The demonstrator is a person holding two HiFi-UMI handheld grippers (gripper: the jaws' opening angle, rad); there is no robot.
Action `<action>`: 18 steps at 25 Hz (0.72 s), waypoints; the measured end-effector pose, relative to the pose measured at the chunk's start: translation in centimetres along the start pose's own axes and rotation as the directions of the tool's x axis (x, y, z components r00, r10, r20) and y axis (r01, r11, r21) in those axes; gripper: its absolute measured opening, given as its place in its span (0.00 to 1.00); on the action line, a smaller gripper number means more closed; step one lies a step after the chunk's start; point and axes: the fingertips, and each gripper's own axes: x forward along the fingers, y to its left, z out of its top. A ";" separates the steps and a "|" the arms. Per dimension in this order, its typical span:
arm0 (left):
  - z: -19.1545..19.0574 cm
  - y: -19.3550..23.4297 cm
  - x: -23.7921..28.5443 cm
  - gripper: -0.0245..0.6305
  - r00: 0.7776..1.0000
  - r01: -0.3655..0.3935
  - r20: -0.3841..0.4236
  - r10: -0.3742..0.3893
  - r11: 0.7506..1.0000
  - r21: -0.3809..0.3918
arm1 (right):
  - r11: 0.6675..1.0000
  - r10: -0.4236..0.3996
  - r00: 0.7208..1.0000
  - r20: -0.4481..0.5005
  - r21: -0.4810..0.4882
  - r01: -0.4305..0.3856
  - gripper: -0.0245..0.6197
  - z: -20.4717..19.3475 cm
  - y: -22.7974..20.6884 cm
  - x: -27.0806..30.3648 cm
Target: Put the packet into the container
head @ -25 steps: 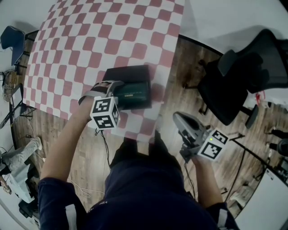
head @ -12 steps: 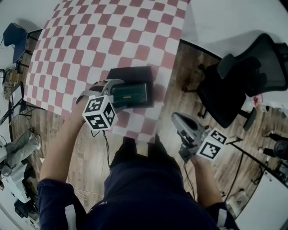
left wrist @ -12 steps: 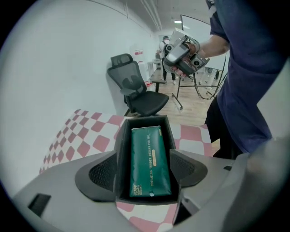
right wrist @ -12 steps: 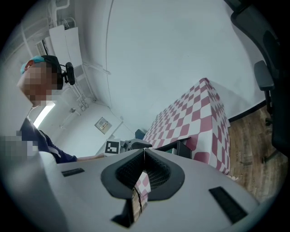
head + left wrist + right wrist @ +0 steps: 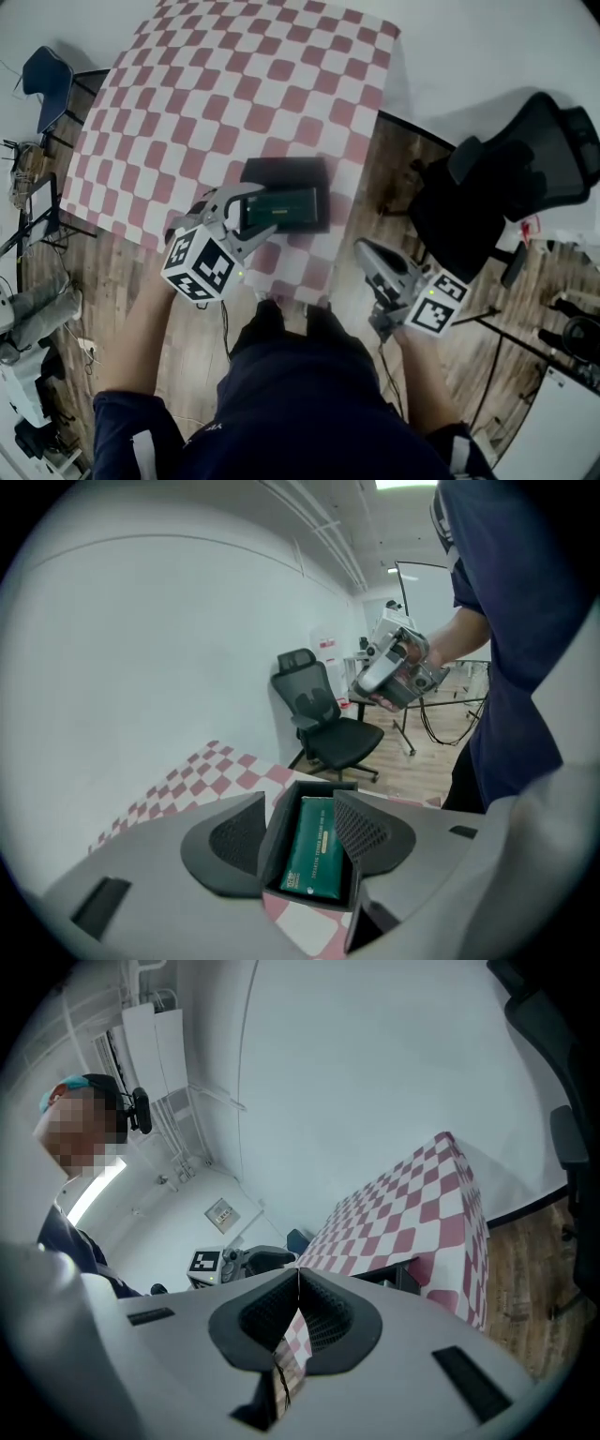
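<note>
The green packet (image 5: 314, 847) lies flat inside the black container (image 5: 277, 841), which is open at the top and sits on the red-and-white checkered cloth (image 5: 234, 84) covering the worktop, close to the edge nearest the person. Printed lettering runs along the packet's length, too small to read.

The left gripper (image 5: 300, 834) hangs just above and short of the container's near end. Its fingers (image 5: 234, 841) are spread and closing, with nothing pinched between them. In the left gripper view the container and packet show through the gap between the fingers, just past the fingertips. One dark wall of the container lines up behind the inner edge of each finger, and no pad presses on it. In the head view these fingers overlap the container's near-left end, and the marker cube (image 5: 199, 267) sits back over the worktop edge.

The right gripper (image 5: 367, 255) is held off the worktop, over the wooden floor (image 5: 122, 281), well apart from the container. Its fingers (image 5: 272, 1321) are pressed together along a thin seam and hold nothing. Through that seam only a sliver of the checkered cloth and floor shows.

A black office chair (image 5: 511, 178) stands on the floor beyond the right fingers, beside the worktop's corner.
</note>
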 end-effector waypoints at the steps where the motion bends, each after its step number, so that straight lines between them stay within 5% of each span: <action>1: 0.4 0.1 -0.8 0.41 1.000 -0.021 0.021 0.021 1.000 -0.008 | 1.000 0.002 1.000 0.001 -0.006 -0.002 0.06 0.1 0.4 0.1; 9: 2.6 0.2 -6.5 0.23 0.970 -0.153 0.173 0.173 0.980 -0.125 | 0.997 0.011 1.000 0.028 -0.070 -0.009 0.06 1.3 3.6 1.0; 18: 1.7 -0.6 -10.6 0.11 0.922 -0.187 0.275 0.273 0.935 -0.302 | 0.985 0.028 0.999 0.029 -0.172 -0.022 0.06 0.9 7.7 2.7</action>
